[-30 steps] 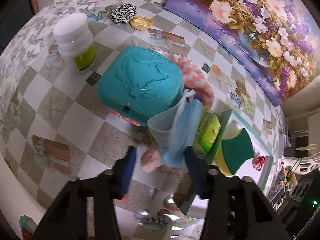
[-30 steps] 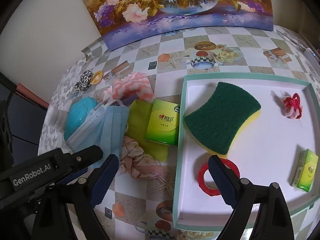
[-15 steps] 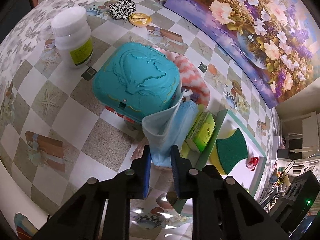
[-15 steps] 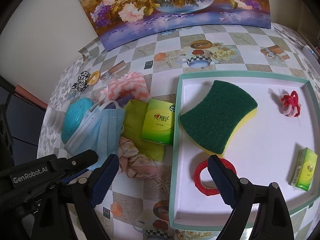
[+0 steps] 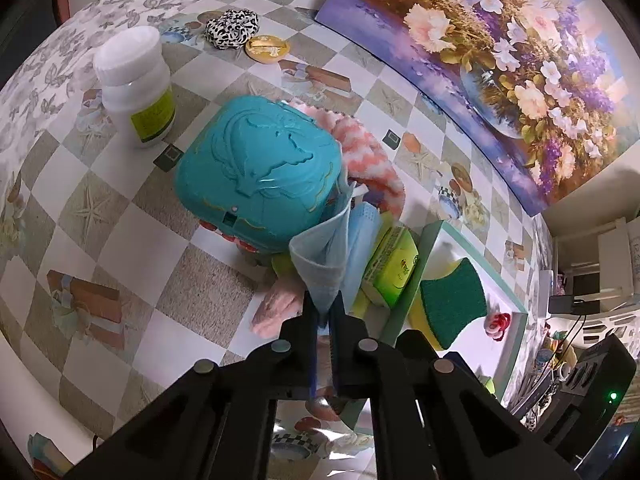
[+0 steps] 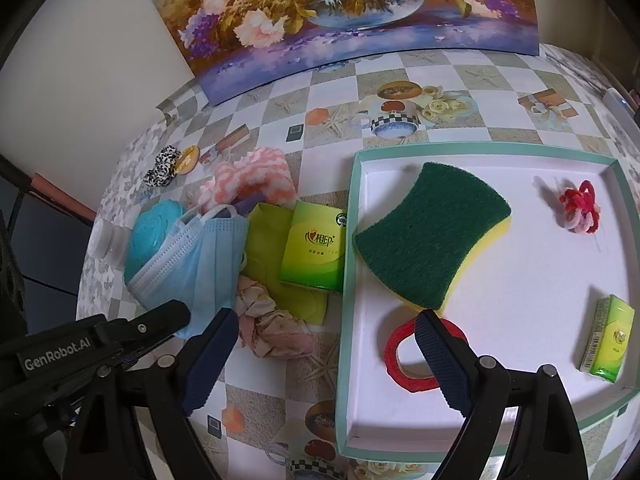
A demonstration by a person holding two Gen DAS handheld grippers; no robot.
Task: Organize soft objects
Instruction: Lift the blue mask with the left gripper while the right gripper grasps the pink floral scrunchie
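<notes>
L claw (image 5: 325, 312) pinched on blue face mask (image 5: 328, 256) lower edge | R claw (image 6: 320, 344) wide, idle | mask draped vs teal case (image 5: 260, 176), by tray (image 6: 346, 280) | light, floppy, straps may snag; grip ok at folded edge

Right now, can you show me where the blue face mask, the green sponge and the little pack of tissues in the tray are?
blue face mask (image 6: 208, 256): right wrist view, on its pleated front.
green sponge (image 6: 432, 236): right wrist view, middle of the dark green top.
pack of tissues (image 6: 610, 338): right wrist view, its green face.
</notes>
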